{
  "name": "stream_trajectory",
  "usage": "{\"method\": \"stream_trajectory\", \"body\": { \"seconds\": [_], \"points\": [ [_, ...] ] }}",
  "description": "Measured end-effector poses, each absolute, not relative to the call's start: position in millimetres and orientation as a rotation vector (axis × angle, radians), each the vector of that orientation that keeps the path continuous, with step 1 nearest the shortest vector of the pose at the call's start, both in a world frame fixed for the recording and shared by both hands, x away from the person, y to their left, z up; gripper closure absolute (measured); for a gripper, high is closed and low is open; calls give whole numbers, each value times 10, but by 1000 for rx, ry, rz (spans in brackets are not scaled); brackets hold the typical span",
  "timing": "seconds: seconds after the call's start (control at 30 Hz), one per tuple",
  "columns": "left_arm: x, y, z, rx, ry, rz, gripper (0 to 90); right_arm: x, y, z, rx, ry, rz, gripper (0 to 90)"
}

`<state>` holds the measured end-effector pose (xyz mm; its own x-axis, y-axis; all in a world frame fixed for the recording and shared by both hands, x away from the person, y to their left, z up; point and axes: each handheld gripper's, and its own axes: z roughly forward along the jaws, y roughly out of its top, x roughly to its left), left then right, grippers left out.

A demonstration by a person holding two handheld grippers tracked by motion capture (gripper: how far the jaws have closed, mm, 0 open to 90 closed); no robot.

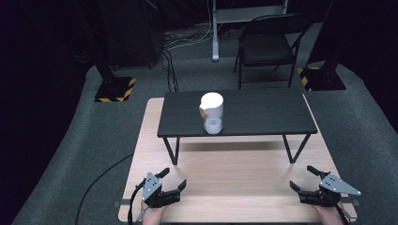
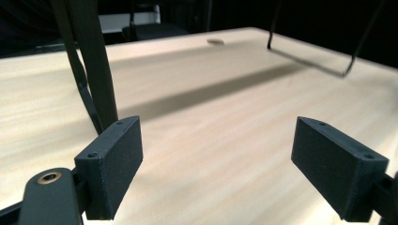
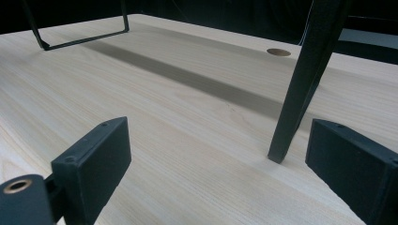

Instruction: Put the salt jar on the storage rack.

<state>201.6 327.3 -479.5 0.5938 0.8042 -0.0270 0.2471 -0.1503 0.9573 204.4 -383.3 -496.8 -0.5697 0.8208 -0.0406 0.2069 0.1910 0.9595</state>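
Note:
A white upright cylinder (image 1: pixel 212 112) with a tan patch on its side stands on a low black stand (image 1: pixel 263 115) set on the pale wooden table (image 1: pixel 234 187). My left gripper (image 1: pixel 174 178) rests low over the table's near left corner, open, with nothing between its jaws. In the left gripper view, the left gripper (image 2: pixel 216 154) faces bare wood, with a black stand leg (image 2: pixel 98 70) just beyond its left jaw. My right gripper (image 1: pixel 302 177) sits at the near right corner, also open. In the right gripper view, the right gripper (image 3: pixel 216 164) has the other stand leg (image 3: pixel 300 93) near its right jaw.
A black folding chair (image 1: pixel 267 44) stands on the grey carpet behind the table. Two pole bases with yellow and black stripes (image 1: pixel 115 89) (image 1: pixel 321 77) flank it, and cables (image 1: pixel 171 70) lie on the floor. A small round hole (image 3: pixel 278 52) marks the tabletop.

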Motion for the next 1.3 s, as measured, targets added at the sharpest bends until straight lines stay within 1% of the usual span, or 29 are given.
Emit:
{"method": "stream_trajectory", "body": {
  "seconds": [0.07,0.2,0.4,0.5,0.67,1.3],
  "points": [
    [2024,3256,-4783,1731,881,641,168,2039,-3836,-4969,959,1900,1397,61],
    [2016,3250,-4799,1718,906,639,161,2045,-3842,-4967,958,1902,1400,61],
    [2027,3276,-4820,1714,873,622,169,2058,-3840,-4966,955,1904,1399,61],
    [2046,3321,-4881,1659,887,588,162,2062,-3833,-4965,951,1907,1398,61],
    [2031,3315,-4916,1630,897,607,159,2065,-3836,-4968,954,1908,1397,61],
    [2035,3285,-4880,1662,913,617,152,2066,-3834,-4965,953,1907,1395,61]
  ]
}}
